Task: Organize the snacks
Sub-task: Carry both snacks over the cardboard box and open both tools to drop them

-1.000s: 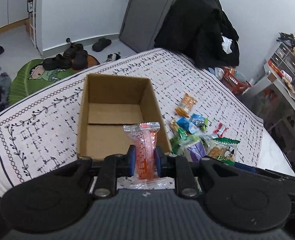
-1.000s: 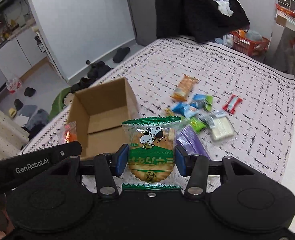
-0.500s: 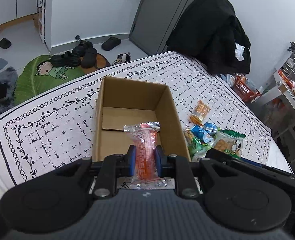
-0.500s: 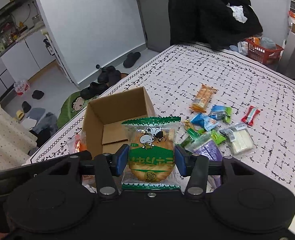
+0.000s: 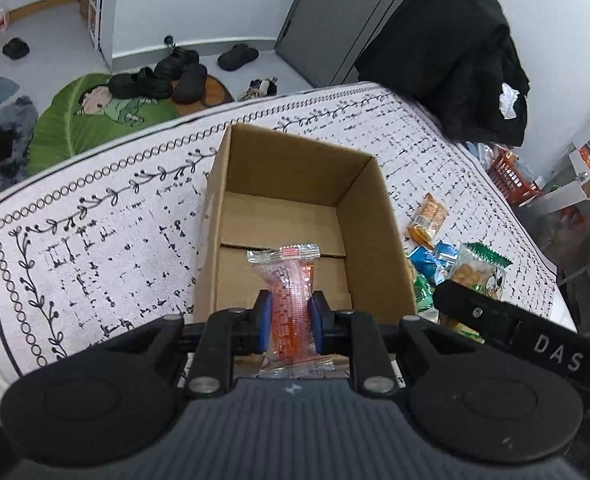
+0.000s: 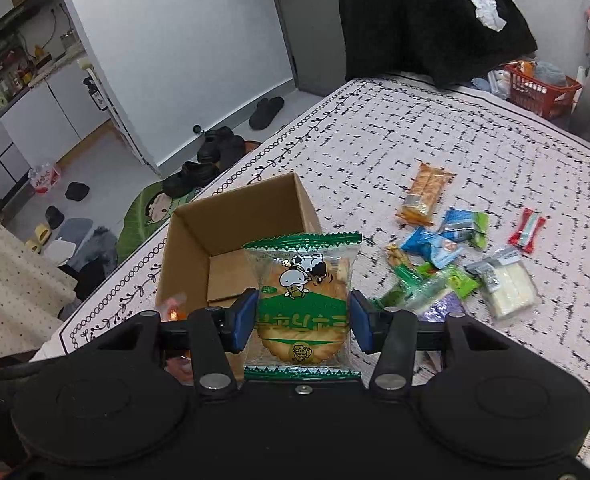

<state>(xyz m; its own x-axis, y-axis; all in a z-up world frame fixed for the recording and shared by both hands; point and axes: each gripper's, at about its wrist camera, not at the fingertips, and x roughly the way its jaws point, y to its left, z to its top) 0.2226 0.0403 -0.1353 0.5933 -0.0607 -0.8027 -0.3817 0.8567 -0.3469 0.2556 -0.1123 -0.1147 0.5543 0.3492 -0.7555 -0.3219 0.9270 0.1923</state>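
Note:
An open cardboard box stands on the patterned tablecloth, with nothing inside it. My left gripper is shut on a red-orange snack packet and holds it over the box's near edge. My right gripper is shut on a green-and-clear cookie packet, held just right of the box's near corner; the packet also shows in the left wrist view. Several loose snacks lie on the cloth right of the box.
A black coat hangs over a chair at the table's far side. A red basket stands at the far right. Shoes and a green leaf mat lie on the floor beyond the table's left edge.
Both grippers have moved left toward the box with their packets. The left gripper's packet now hangs over the box's opening; the box looms larger in both views.

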